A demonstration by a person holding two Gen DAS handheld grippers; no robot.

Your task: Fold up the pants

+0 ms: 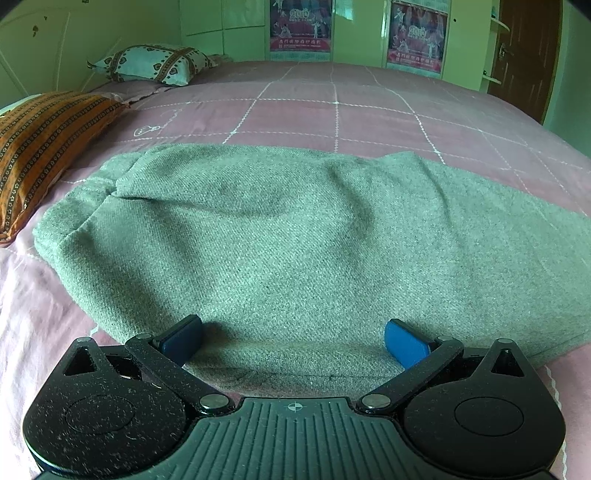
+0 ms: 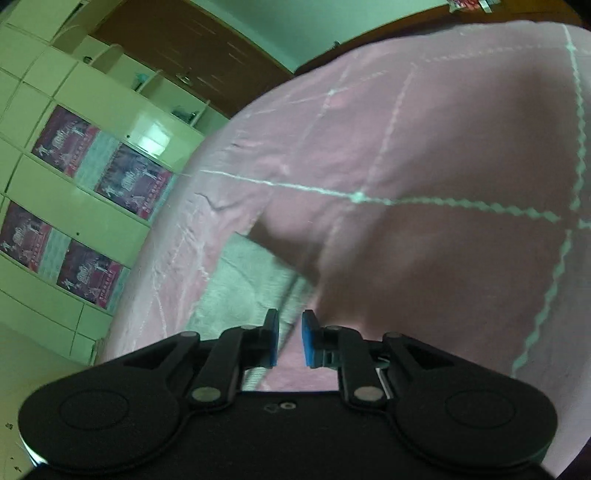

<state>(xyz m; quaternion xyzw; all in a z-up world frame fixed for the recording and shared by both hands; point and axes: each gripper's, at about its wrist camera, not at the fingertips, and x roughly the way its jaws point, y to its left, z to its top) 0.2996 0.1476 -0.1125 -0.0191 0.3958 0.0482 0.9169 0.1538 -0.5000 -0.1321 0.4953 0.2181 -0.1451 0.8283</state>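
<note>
Left gripper [image 1: 293,341] spread | pants [image 1: 295,240] grey, folded, rumpled | bedspread [image 1: 369,110] pink

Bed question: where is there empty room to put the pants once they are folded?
The pink bedspread is bare beyond the gray pants, toward the poster cupboards. A narrow bare strip runs left of the pants beside the striped pillow. Crowded spots: that pillow corner with the patterned pillow, and the near edge by the left tongs.
</note>
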